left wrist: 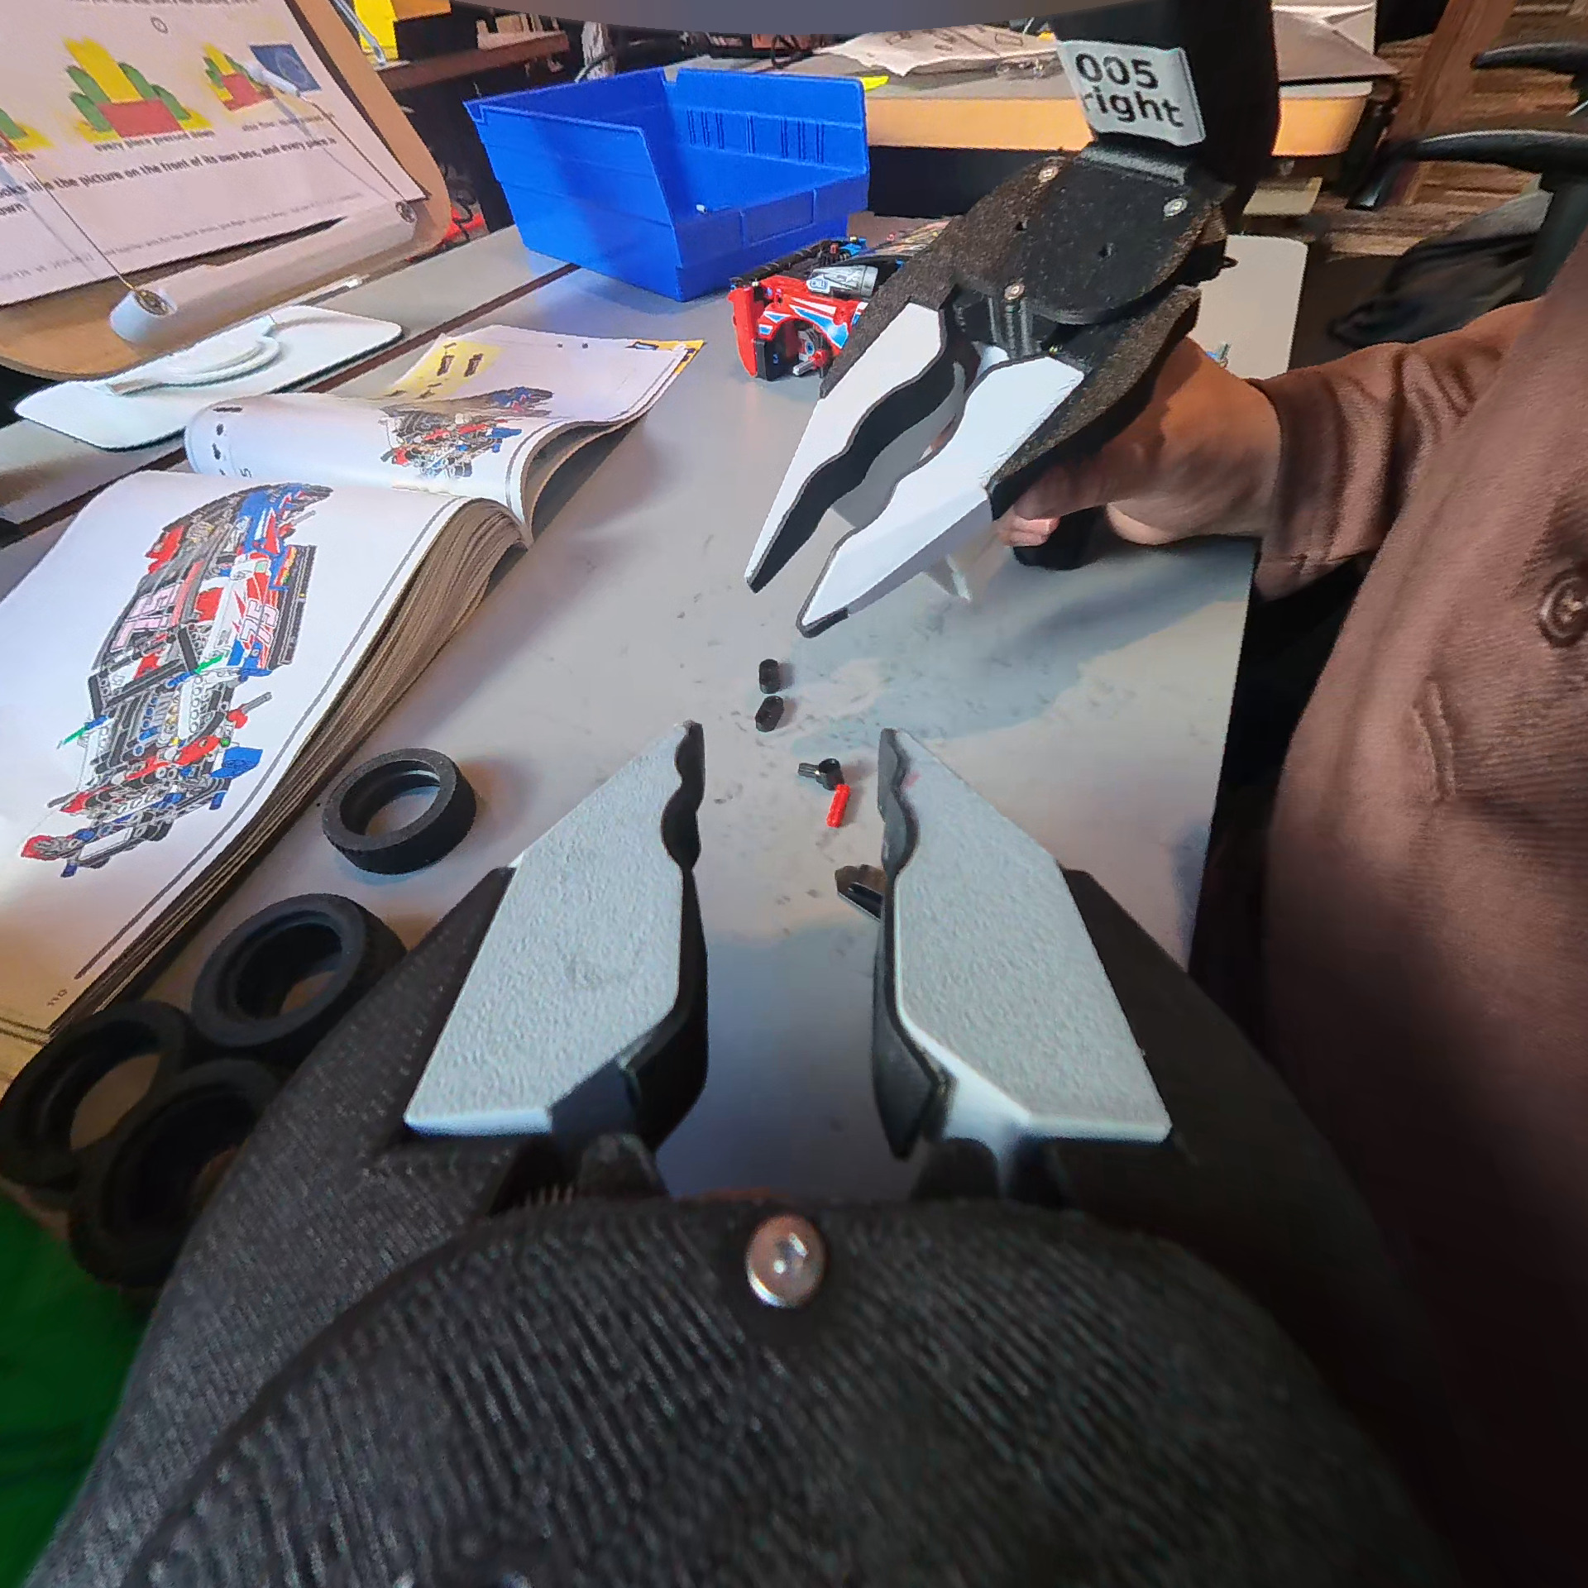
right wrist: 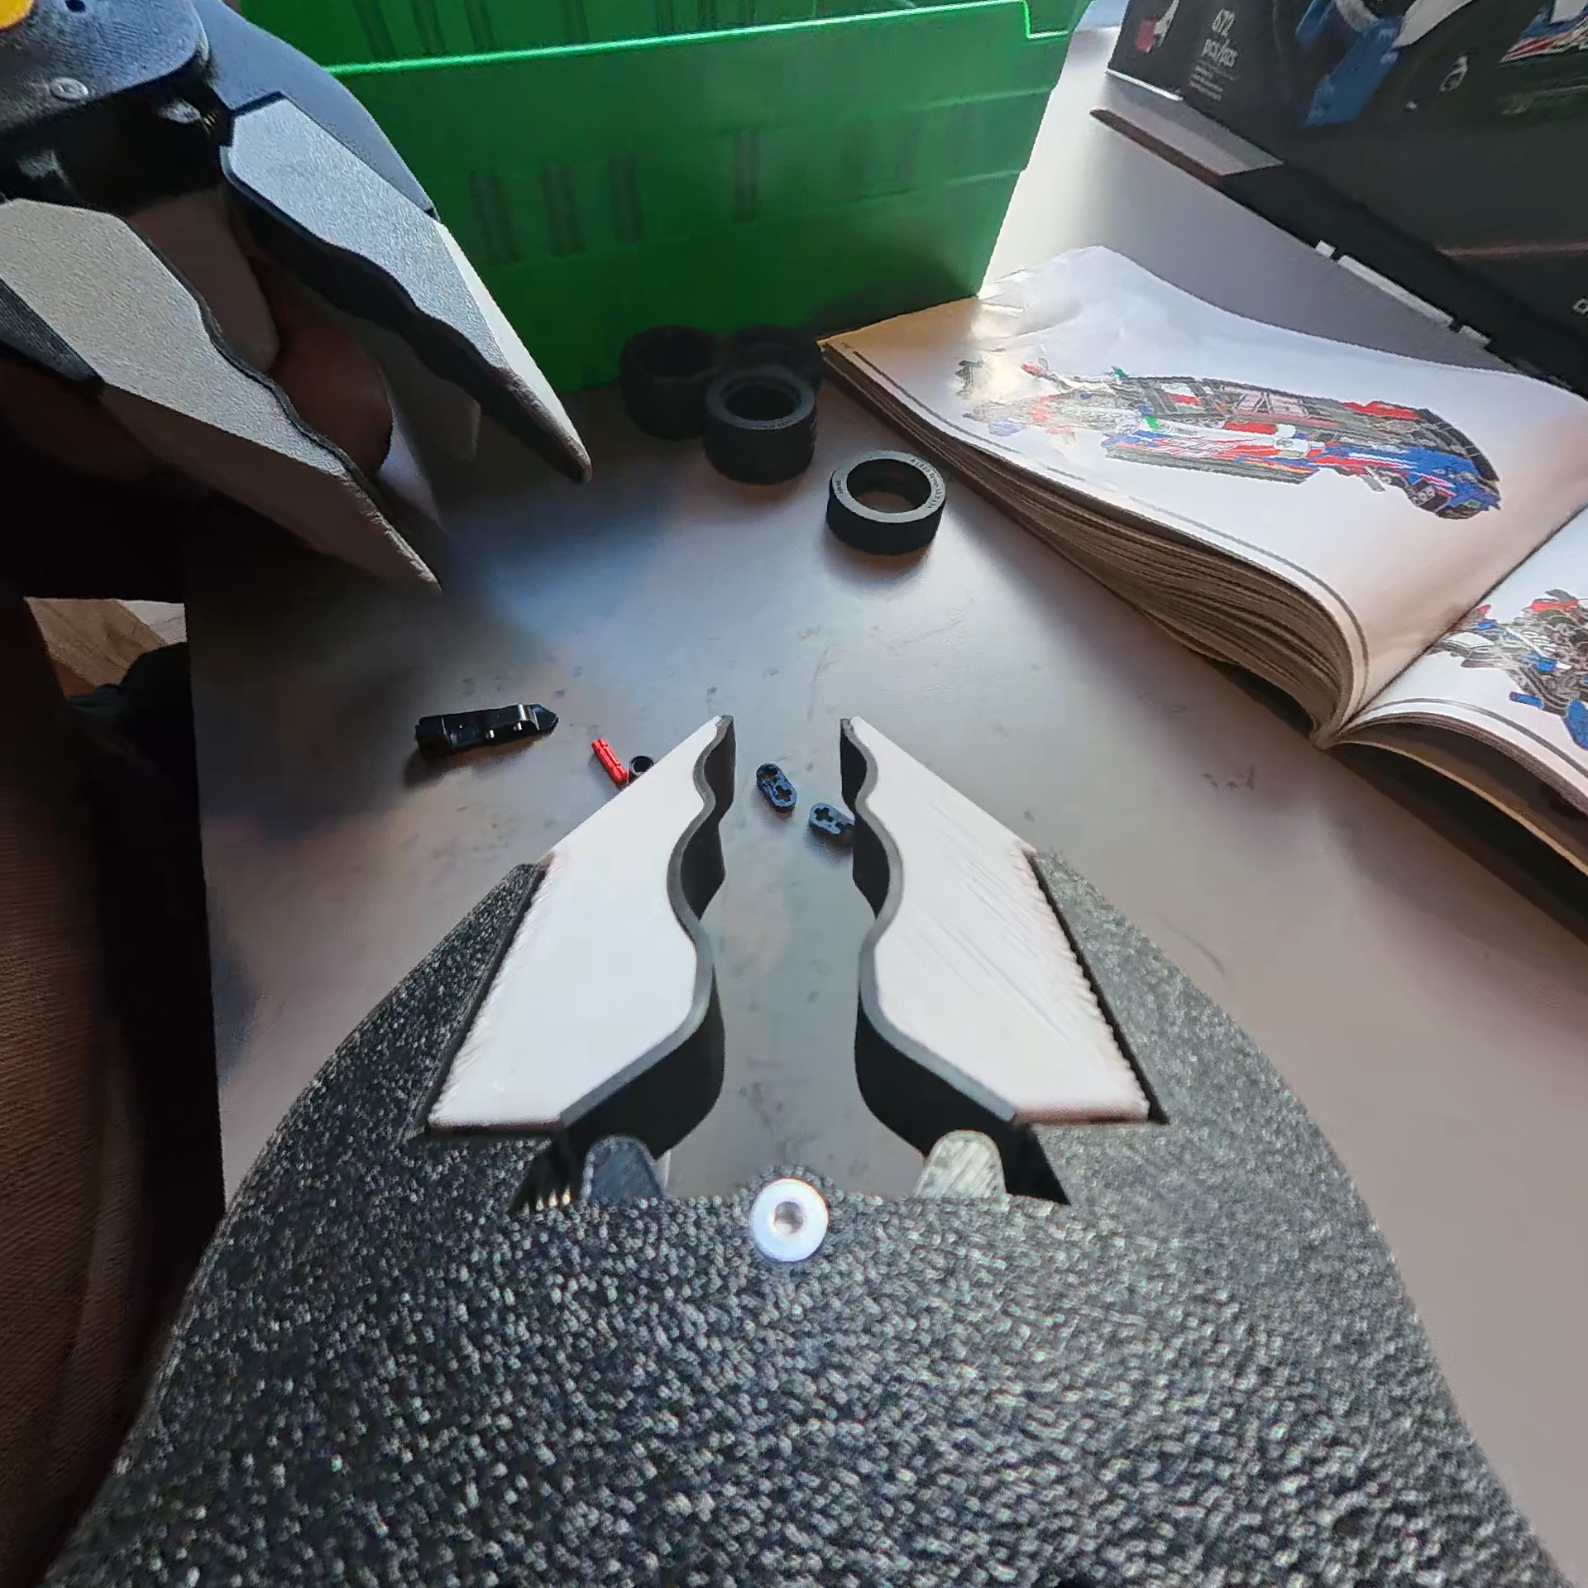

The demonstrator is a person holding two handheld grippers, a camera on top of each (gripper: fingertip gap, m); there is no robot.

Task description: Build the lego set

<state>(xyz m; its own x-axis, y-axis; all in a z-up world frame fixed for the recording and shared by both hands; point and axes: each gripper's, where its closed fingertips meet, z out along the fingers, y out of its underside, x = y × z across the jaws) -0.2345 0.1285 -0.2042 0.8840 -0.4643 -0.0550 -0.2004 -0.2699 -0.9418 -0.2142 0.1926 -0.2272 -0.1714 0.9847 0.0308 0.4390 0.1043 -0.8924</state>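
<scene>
Both tools are released and hold nothing: the left tool (left wrist: pixel 790 739) hangs low over the grey worktop (left wrist: pixel 601 619), the right tool (right wrist: pixel 786 730) just above two small black connector pieces (right wrist: pixel 776 786), one lying between its tips. Near them lie a red pin (right wrist: pixel 607 760) and a black beam (right wrist: pixel 485 729). Four black tyres (right wrist: pixel 885 503) sit beside the open instruction book (right wrist: pixel 1203 481), with the part-built red car (left wrist: pixel 795 322) by the blue bin (left wrist: pixel 679 172).

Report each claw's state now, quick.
Left claw: open, empty, above the table.
Right claw: open, empty, tips flanking two small black pieces.
</scene>
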